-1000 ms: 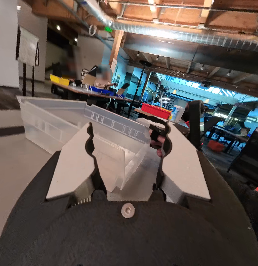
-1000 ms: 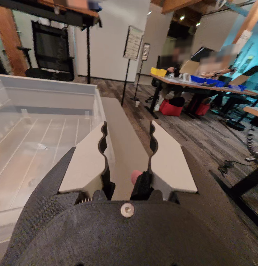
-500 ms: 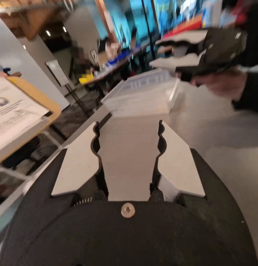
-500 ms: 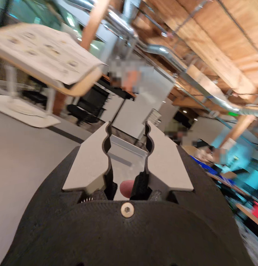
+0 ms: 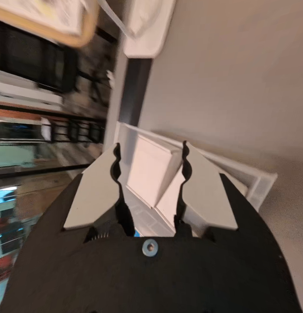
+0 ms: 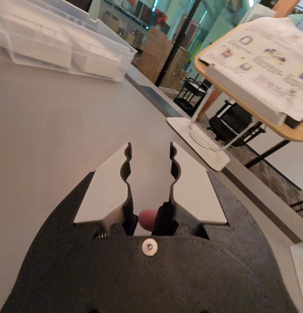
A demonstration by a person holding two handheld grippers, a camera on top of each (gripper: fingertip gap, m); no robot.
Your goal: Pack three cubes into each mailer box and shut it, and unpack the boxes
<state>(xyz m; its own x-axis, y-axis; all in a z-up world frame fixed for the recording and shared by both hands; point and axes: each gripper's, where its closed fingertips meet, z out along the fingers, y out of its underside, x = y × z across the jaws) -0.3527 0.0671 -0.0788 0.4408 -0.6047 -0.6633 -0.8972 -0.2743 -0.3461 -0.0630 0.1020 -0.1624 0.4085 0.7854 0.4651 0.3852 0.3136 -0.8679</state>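
My left tongs (image 5: 150,149) are spread, nothing between them, aimed down into a clear plastic bin (image 5: 259,186) at the desk (image 5: 232,84) edge. White flat mailer boxes (image 5: 147,171) lie inside that bin, right under the tips. The left wrist view is rolled sideways and smeared, so I judge depth to the bin rim as unreliable; if I drop in now I may clip the wall or jab a box flap rather than grip an edge.

My right tongs (image 6: 149,149) are also released and empty, low over bare desk, well apart from the bin (image 6: 66,55) at far left of that view, where the white boxes (image 6: 45,49) show through the wall. A document stand (image 6: 206,149) with a printed sheet sits just beside the right tip at the desk edge. Risk: a rightward swing knocks its base or thin legs off the desk.

No cubes visible in either view; I cannot tell where they are. Packing looks not started. The boxes look thin and light, likely to slide or lift two at once.
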